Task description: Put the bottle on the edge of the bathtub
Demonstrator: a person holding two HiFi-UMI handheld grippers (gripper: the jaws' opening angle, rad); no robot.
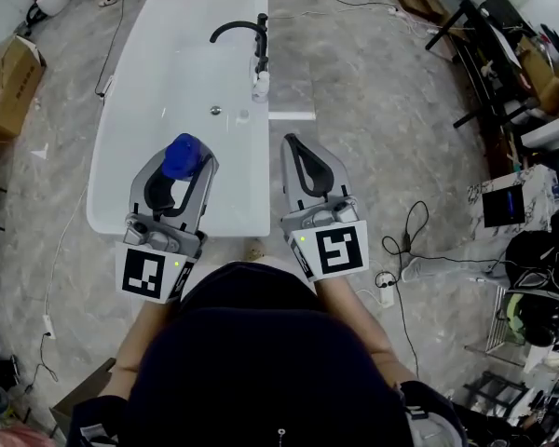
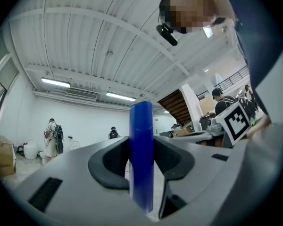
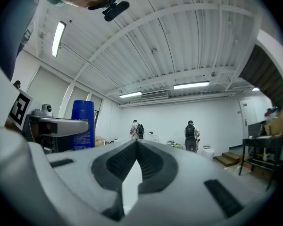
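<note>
Head view | left tongs pinch blue bottle, long axis upright | right tongs pressed together

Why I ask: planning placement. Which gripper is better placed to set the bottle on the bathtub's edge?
Left. The left gripper is shut on the blue bottle above the bathtub; the right gripper is shut and empty.

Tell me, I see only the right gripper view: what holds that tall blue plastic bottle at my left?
Observer: The left tool; its own view shows both jaws pressing the tall blue plastic bottle.
Visitor: What lies below?
Observer: In the head view, a long white bathtub, the bottle over its near end.
Visitor: Any tap?
Observer: A curved black faucet on the tub's right-hand rim.
</note>
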